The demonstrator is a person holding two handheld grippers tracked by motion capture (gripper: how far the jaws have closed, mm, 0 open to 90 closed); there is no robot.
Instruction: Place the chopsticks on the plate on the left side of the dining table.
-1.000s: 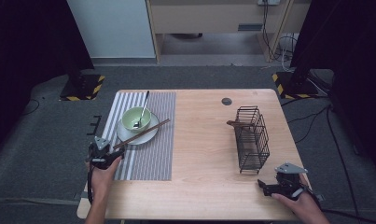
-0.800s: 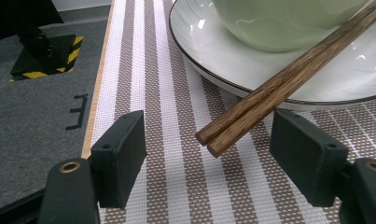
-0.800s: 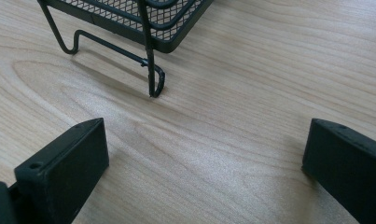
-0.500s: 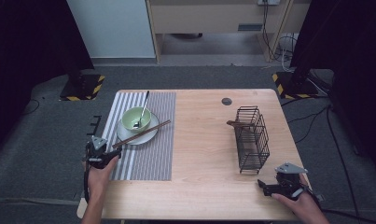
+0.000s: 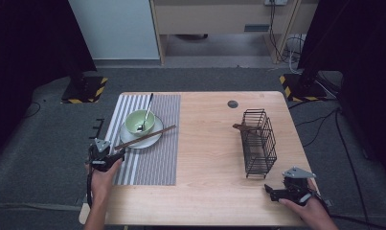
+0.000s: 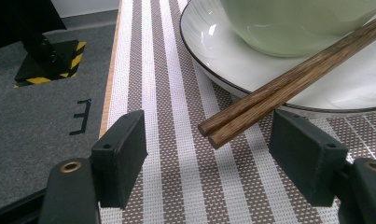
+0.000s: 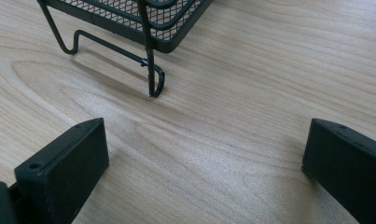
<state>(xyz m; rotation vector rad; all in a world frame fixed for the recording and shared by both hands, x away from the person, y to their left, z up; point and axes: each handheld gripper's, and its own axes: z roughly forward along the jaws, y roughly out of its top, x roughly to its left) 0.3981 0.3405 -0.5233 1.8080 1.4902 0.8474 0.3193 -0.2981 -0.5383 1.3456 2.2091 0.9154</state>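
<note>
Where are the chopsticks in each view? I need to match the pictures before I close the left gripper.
High view: the chopsticks lie slanted across the white plate, near ends pointing at the left gripper.
Left gripper view: their near ends sit centre frame, between the open jaws, untouched.
Right gripper view: I can't find them; the wire rack stands on bare wood.
Shared landmark for the first two: the striped placemat.
</note>
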